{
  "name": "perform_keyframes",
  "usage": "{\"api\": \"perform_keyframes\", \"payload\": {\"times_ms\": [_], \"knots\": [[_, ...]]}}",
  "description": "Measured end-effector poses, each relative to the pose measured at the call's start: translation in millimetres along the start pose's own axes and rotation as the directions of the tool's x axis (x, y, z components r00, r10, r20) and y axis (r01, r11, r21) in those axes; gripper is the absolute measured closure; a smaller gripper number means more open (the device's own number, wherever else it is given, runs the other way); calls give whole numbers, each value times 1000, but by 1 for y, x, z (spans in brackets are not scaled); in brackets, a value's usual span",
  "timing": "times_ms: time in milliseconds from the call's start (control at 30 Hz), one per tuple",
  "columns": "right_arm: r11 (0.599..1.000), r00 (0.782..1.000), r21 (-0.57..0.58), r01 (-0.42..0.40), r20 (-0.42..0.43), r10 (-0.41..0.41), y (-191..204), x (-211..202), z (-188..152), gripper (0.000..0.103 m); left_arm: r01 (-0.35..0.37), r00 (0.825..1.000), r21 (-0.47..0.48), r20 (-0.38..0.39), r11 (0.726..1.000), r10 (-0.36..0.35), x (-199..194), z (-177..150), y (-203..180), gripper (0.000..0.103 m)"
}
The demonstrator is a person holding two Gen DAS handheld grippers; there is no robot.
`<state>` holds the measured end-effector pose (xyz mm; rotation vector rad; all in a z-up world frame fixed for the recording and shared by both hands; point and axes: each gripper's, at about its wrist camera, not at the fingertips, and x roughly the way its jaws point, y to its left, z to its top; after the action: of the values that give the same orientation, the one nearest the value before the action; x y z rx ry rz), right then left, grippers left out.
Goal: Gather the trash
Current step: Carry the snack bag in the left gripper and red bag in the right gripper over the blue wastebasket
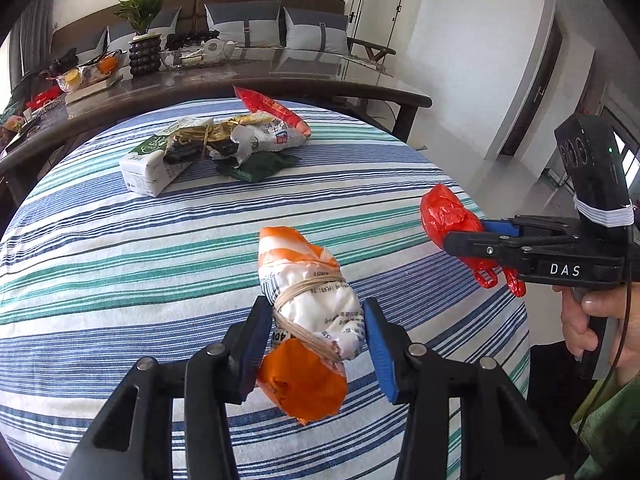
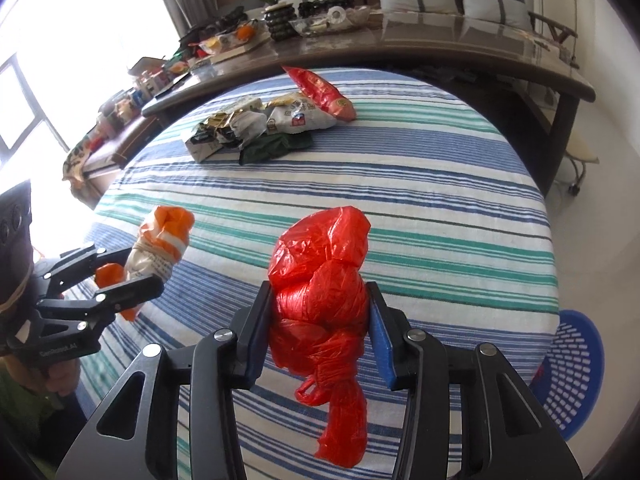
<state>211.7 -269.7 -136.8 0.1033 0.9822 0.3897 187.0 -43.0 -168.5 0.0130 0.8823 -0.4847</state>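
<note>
My left gripper [image 1: 318, 340] pinches an orange-and-white wrapper bundle [image 1: 308, 312] tied with twine, its blue pads [image 1: 378, 350] pressed against both sides, held above the striped tablecloth [image 1: 120, 264]. My right gripper [image 2: 318, 336] clamps a knotted red plastic bag [image 2: 320, 288] (its twisted tail hangs below the jaws), likewise clear of the cloth. Further trash lies near the far edge of the table: a white-and-green carton [image 1: 150, 164], crumpled wrappers [image 1: 240, 140], a dark green packet [image 1: 256, 166] and a red packet [image 1: 266, 108]. A blue perforated basket [image 2: 572, 376] stands beside the table, at my right.
</note>
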Motion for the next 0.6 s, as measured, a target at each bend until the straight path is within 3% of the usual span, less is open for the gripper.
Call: {"api": "perform_keyframes", "payload": {"times_ms": [367, 600], "knots": [[997, 997, 81, 10, 73, -16, -40, -42, -20, 58, 75, 997, 5, -1, 997, -75, 8, 8, -73, 56], [979, 989, 191, 67, 120, -91, -94, -76, -37, 58, 138, 990, 61, -9, 989, -138, 14, 23, -129, 56]]}}
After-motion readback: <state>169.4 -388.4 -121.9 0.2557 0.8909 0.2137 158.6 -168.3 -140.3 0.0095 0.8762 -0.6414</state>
